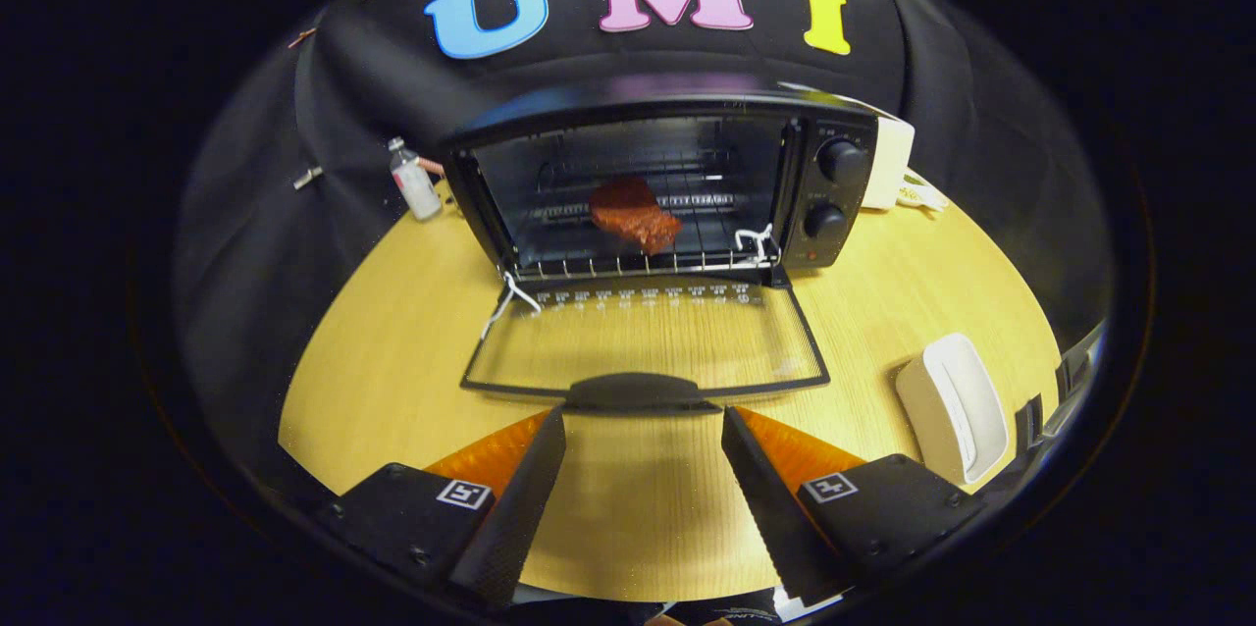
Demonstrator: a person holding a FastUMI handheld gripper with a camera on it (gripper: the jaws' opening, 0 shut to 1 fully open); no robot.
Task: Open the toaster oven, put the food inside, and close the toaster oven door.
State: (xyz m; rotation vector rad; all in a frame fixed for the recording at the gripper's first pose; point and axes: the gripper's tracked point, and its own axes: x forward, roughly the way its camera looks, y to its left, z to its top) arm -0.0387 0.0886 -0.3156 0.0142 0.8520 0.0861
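The tongs stand wide apart over the pale wooden counter, holding nothing; bare wood shows between the two fingers. Their tips sit just short of the dark handle on the near edge of the toaster oven's glass door, one tip to each side of it (whether either tip touches the handle is hard to tell).

The door lies folded all the way down, flat toward the tongs, with the counter's grain showing through its glass. Beyond it stands the black toaster oven, its mouth open. Inside, on the wire rack, lies the food, a reddish-brown slab like a piece of cooked meat, roughly at the middle of the rack and well beyond the fingertips. Two round black knobs sit one above the other on the oven's right panel.

Left of the oven, at the far edge of the counter, a small clear bottle with a pale label stands upright. Behind the oven's right side is a white boxy object. On the near right of the counter, well apart from the right finger, rests a white rounded dish-like holder.
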